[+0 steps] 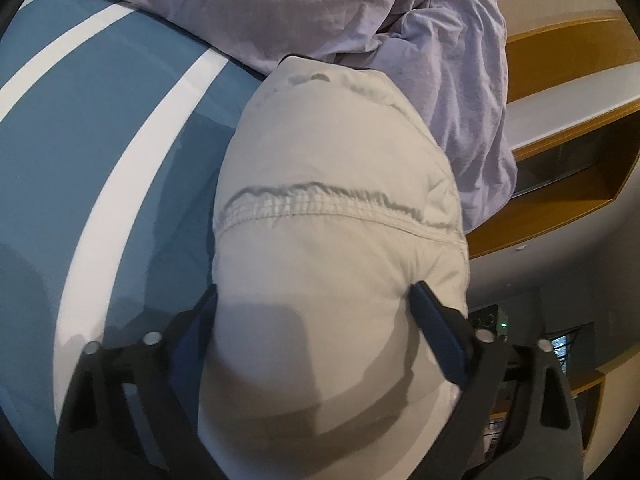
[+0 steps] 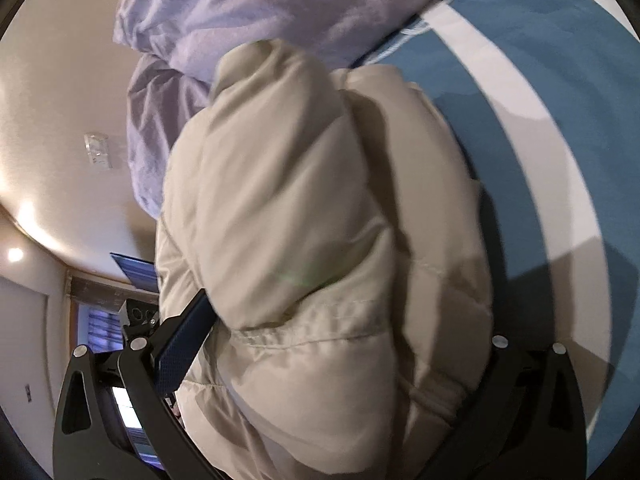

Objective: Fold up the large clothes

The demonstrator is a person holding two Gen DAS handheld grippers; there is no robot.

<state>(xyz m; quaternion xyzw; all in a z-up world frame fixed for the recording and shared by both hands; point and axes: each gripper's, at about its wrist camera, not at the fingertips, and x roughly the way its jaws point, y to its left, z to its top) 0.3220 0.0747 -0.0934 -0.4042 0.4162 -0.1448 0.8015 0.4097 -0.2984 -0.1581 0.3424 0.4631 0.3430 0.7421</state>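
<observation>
Both the left gripper (image 1: 314, 300) and the right gripper (image 2: 340, 320) clasp the puffy beige jacket (image 1: 336, 208) at frame centre over the striped bedspread (image 1: 100, 160), apparently mid-fold; next, lay it flat and let go.

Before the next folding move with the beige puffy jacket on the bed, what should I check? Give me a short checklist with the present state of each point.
1. Left gripper has the beige jacket between its fingers: ok, bulky fabric fills the wide gap.
2. Left pads press firmly on the fabric: cannot tell.
3. Right gripper has the jacket between its fingers: ok, though its right finger is hidden by fabric.
4. Striped blue bedspread beside the jacket offers flat room: ok.
5. Lilac bedding is clear of the jacket: not ok, it lies against the jacket's far end.
6. Picture is sharp enough to judge the right grip: not ok, blurred.
</observation>
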